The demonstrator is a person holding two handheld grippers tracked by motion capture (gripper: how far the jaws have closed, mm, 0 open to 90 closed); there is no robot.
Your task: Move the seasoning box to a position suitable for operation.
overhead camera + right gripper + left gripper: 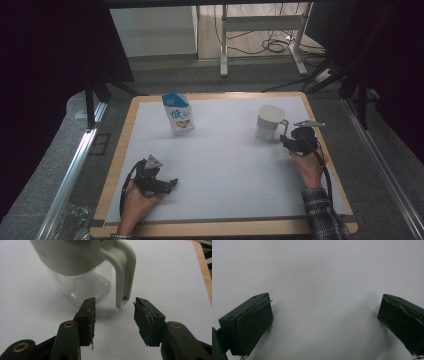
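Reaching toward the jug (270, 123), the right hand-held gripper (286, 141) sits at the far right of the worktop (225, 165), just beside the jug's handle (283, 128); the person's right hand (309, 167) grips it from behind, a checked sleeve (322, 217) coming in at the bottom edge. From the right gripper view the jug (80, 270) stands upright on the white sheet, its upper part cream, its lower part clear and see-through; the handle (123, 272) curves down on the side facing the camera, and its free lower end hangs just beyond the gap between the two black jaws. The right hand-held gripper (115, 315) has its jaws partly apart, with nothing between the pads; they touch neither handle nor jug body, though the handle tip lies very near them.

The left hand-held gripper (172, 184) rests low at the near left of the worktop, held by the left hand (137, 202), well apart from the jug; in the left gripper view its jaws stand wide apart over the bare white surface (319, 277), the left hand-held gripper (324, 312) empty.

A blue and white carton (178, 114) stands upright near the far edge, left of centre, well apart from the jug and from both hands; the wooden rim (115, 165) of the worktop frames the white sheet.
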